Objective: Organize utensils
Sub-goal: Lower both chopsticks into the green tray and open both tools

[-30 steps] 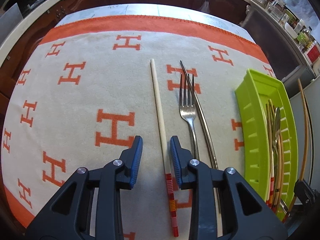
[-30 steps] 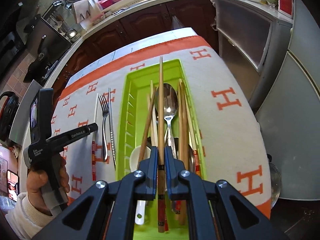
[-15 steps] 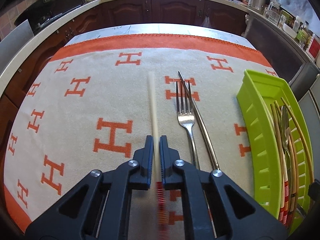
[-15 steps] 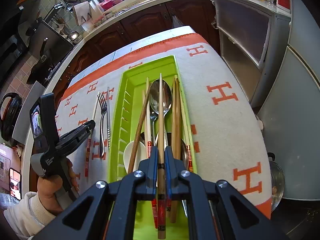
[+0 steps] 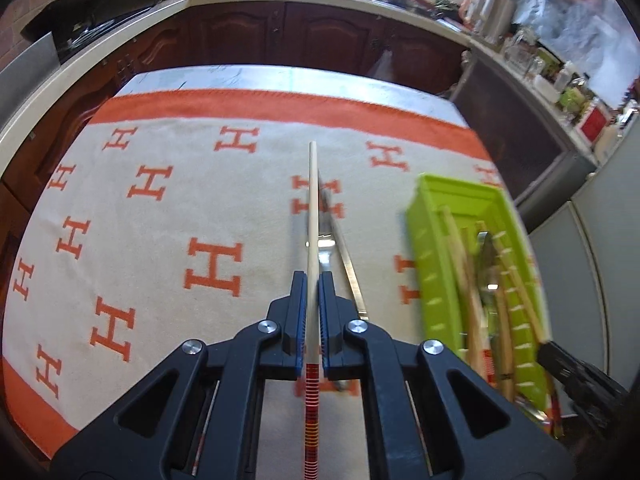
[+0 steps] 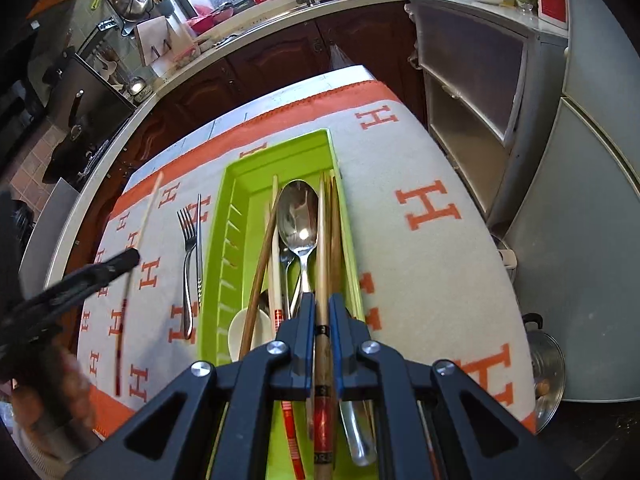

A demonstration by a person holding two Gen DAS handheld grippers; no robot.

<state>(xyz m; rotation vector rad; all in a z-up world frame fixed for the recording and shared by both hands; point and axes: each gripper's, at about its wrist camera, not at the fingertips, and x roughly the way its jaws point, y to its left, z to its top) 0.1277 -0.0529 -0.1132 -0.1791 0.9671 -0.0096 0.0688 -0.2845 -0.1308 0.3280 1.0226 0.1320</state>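
The left tongs [image 5: 313,300] are clenched on a pale chopstick [image 5: 311,216] with a red-striped end, held above the H-patterned cloth [image 5: 160,220] on the table. At 3 o'clock sits the green tray [image 6: 236,216], holding spoons and chopsticks. Over it, the right tongs [image 6: 322,320] grasp a wooden chopstick [image 6: 322,240]. A fork [image 6: 187,264] lies at the tray's 9 o'clock.

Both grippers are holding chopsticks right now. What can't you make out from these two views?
- Left wrist: green tray contents smeared by motion blur.
- Left wrist: fork largely hidden behind the held chopstick.
- Right wrist: white spoon partly hidden under chopsticks and the right gripper.
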